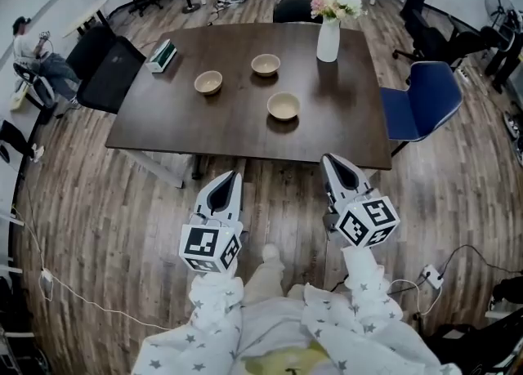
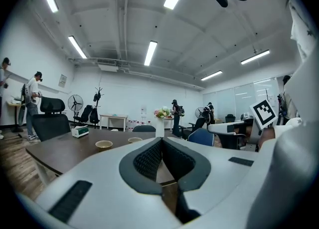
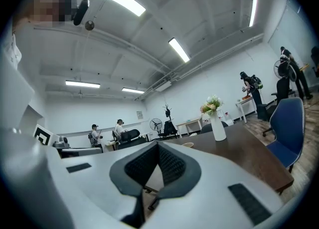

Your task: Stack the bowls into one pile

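Note:
Three beige bowls stand apart on the dark wooden table (image 1: 163, 128): a left bowl (image 1: 207, 82), a far bowl (image 1: 265, 64) and a near bowl (image 1: 283, 105). My left gripper (image 1: 231, 176) and right gripper (image 1: 329, 158) hover over the floor, short of the table's near edge and well clear of the bowls. Both point toward the table. Each has its jaws shut tip to tip with nothing between them. The left gripper view shows two of the bowls, one (image 2: 103, 144) nearer and one (image 2: 134, 139) farther. One bowl (image 3: 188, 144) peeks over the jaws in the right gripper view.
A white vase of flowers (image 1: 328, 38) stands at the table's far right and a small green and white box (image 1: 162, 55) at its far left. A blue chair (image 1: 425, 100) sits off the right side, black chairs (image 1: 110, 71) off the left. Cables lie on the floor.

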`<state>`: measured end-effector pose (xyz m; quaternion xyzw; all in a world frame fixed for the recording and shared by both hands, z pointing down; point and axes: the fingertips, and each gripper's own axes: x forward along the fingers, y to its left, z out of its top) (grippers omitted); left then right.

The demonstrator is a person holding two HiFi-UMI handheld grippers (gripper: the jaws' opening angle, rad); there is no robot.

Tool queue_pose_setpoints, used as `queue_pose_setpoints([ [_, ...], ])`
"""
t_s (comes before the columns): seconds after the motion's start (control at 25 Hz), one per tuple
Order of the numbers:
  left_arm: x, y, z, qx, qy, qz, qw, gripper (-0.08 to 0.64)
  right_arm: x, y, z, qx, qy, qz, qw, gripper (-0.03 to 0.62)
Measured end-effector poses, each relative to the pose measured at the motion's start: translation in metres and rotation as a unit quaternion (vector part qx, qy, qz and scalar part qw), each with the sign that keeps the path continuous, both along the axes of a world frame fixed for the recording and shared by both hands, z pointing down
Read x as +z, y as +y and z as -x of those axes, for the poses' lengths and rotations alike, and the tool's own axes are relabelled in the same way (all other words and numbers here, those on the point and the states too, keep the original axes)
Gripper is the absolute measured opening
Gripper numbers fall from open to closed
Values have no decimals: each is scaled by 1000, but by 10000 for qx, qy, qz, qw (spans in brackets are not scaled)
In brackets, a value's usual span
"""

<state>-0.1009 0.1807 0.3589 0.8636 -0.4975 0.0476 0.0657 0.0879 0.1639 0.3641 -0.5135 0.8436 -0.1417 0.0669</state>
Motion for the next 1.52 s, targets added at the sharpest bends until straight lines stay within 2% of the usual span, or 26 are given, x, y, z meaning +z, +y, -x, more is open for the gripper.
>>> queue_pose_setpoints([
  [0.4, -1, -75, 14, 260, 65, -92, 9996, 25, 2, -63, 11, 353, 27, -10, 9994, 21],
  [0.64, 2, -96, 14, 328, 79, -119, 9994, 25, 7, -82, 9, 461, 19, 35, 9989, 21],
  [0.92, 18, -118, 2, 368, 116, 84, 9992, 25, 22, -104, -4, 506, -36, 233, 9984, 21],
  [1.08, 33, -142, -7, 267, 114, 254, 9993, 25, 35, -137, -18, 475, -89, 358, 9982, 21],
  [1.28, 38, -187, 5, 41, 217, 393, 9990, 25, 41, -188, -7, 271, -43, 510, 9983, 21],
  [1.52, 52, -234, -2, -107, 315, 579, 9978, 25, 50, -247, -6, 56, 1, 622, 9980, 21],
])
